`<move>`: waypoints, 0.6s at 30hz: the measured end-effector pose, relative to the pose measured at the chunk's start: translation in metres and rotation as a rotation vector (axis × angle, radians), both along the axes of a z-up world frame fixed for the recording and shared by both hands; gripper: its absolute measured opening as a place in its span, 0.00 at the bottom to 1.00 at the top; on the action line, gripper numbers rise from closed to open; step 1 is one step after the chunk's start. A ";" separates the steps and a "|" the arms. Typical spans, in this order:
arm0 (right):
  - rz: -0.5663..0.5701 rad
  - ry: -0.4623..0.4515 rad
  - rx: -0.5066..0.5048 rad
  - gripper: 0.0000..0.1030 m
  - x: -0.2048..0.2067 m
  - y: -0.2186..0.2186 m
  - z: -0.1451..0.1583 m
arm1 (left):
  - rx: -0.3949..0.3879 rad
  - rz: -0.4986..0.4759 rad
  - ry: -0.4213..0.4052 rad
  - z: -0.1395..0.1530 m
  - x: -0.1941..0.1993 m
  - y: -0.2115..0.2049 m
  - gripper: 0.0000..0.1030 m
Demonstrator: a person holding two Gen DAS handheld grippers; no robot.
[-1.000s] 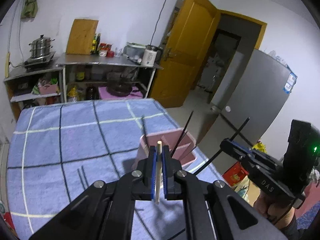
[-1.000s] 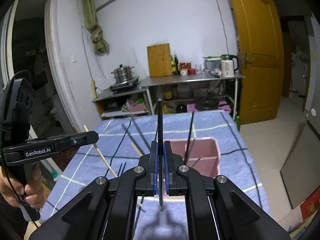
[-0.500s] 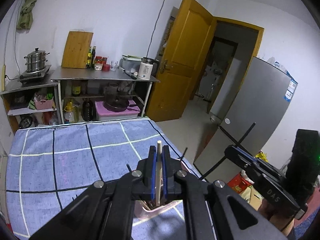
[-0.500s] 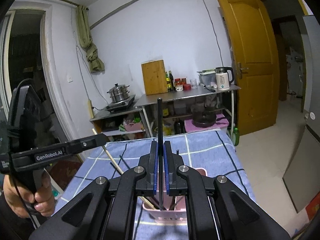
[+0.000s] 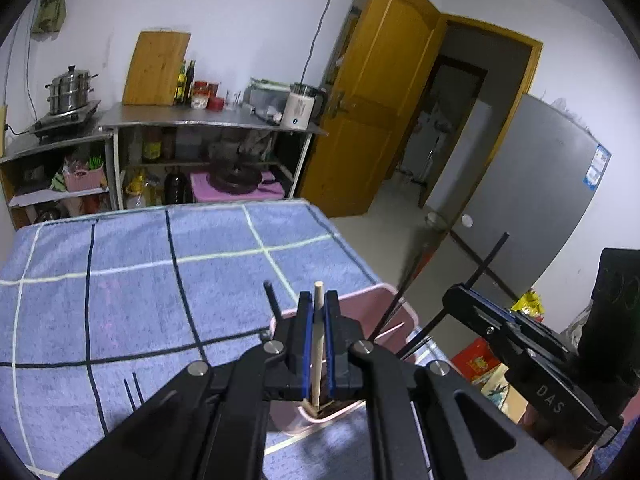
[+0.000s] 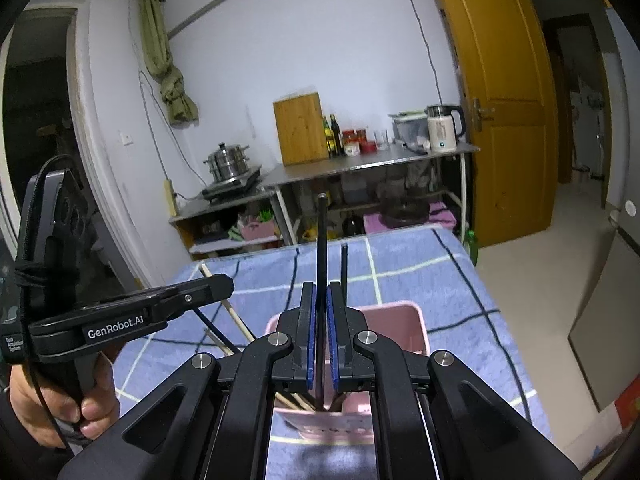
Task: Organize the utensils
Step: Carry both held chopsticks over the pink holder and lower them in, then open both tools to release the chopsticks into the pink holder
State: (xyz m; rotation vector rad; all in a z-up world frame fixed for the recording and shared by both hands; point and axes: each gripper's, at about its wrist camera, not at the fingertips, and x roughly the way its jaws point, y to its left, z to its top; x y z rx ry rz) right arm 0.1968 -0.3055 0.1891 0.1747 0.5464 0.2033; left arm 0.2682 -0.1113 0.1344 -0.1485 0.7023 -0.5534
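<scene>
Pink plastic bin (image 6: 404, 322) sat on the blue checked cloth (image 5: 120, 264) while the left gripper (image 5: 318, 344) pinched a wooden chopstick (image 5: 318, 320) and the right gripper (image 6: 321, 340) clamped a black chopstick (image 6: 321, 240), both lower tips inside it.

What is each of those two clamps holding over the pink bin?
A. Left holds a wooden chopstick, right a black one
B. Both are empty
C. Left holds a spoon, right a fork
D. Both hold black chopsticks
A: the left gripper is shut on a pale wooden chopstick, and the right gripper on a black chopstick, both over the pink bin.
</scene>
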 end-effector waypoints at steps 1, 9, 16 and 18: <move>0.000 0.011 -0.004 0.05 0.001 0.001 -0.005 | 0.001 -0.002 0.004 -0.003 0.000 0.000 0.06; 0.005 0.075 -0.010 0.06 0.008 0.000 -0.030 | 0.029 -0.026 0.025 -0.016 -0.001 -0.006 0.06; -0.005 0.064 -0.004 0.13 0.000 -0.007 -0.022 | 0.007 -0.027 -0.016 -0.002 -0.010 -0.002 0.11; -0.010 0.051 -0.003 0.18 -0.005 -0.008 -0.017 | 0.002 -0.023 -0.035 0.005 -0.015 0.001 0.16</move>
